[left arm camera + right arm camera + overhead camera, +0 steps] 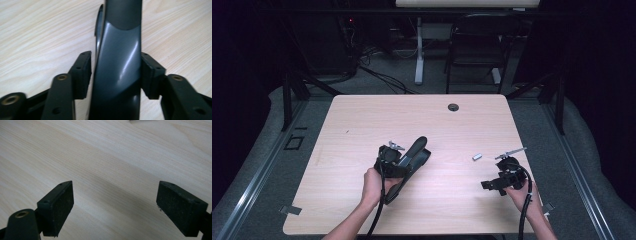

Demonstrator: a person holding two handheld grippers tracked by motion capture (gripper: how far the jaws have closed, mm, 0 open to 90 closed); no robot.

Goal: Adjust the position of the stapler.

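Stapler (410, 161) lying mid-table (362, 120), and I am pinching its handle with my left gripper (116, 75).
I am keeping that squeeze centred and level; my right gripper (122, 207) is hanging spread beside a small metal piece (477, 156).

We see our left gripper (116, 75) with its black jaws astride a long, glossy dark-grey plastic handle (120, 57); the right pad touches it, the left stands just off, above the pale wooden table (37, 32).
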